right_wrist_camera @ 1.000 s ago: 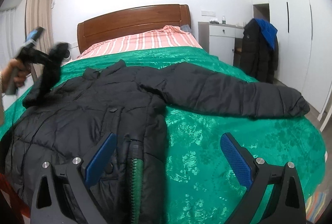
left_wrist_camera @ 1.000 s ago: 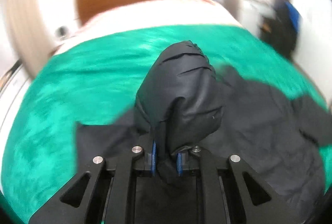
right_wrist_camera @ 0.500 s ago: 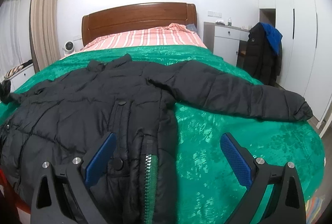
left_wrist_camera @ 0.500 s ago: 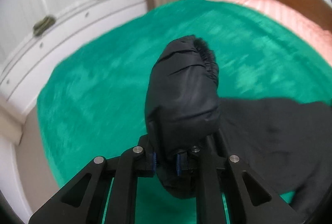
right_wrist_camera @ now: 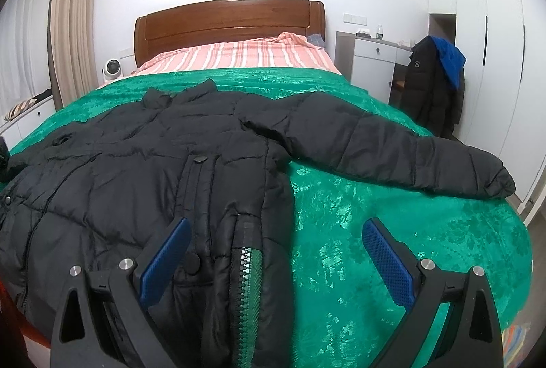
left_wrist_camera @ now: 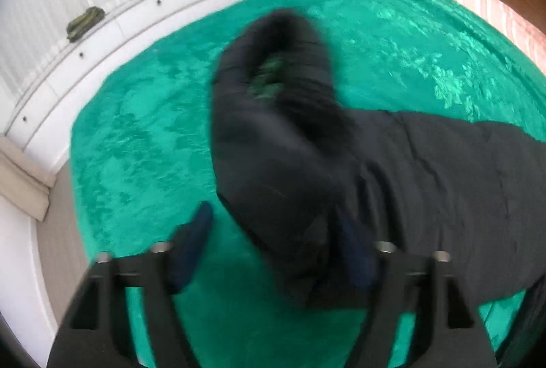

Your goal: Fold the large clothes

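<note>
Lying spread face-up over the green bedspread (right_wrist_camera: 392,248), the black puffer jacket (right_wrist_camera: 136,177), with its right sleeve (right_wrist_camera: 392,149) stretching out ahead and to the right of the right hand-held gripper (right_wrist_camera: 276,258). Hovering wide open above the zipper hem (right_wrist_camera: 247,286), gripping nothing.

Standing wide too, the left hand-held gripper (left_wrist_camera: 273,248), blurred by motion; the left sleeve cuff (left_wrist_camera: 276,115) draping between and just ahead of its fingers, leaning against the right finger (left_wrist_camera: 356,252), green lining showing at the mouth.

Risking, as a judgement: slippery puffy fabric springing back instead of lying flat once loose, bunching the sleeve crookedly; the cuff snagging on that right finger and dragging along on any pull-away; the jacket sliding on the glossy bedspread toward the bed edge near the left hand-held gripper, spoiling a square layout before folding.
</note>
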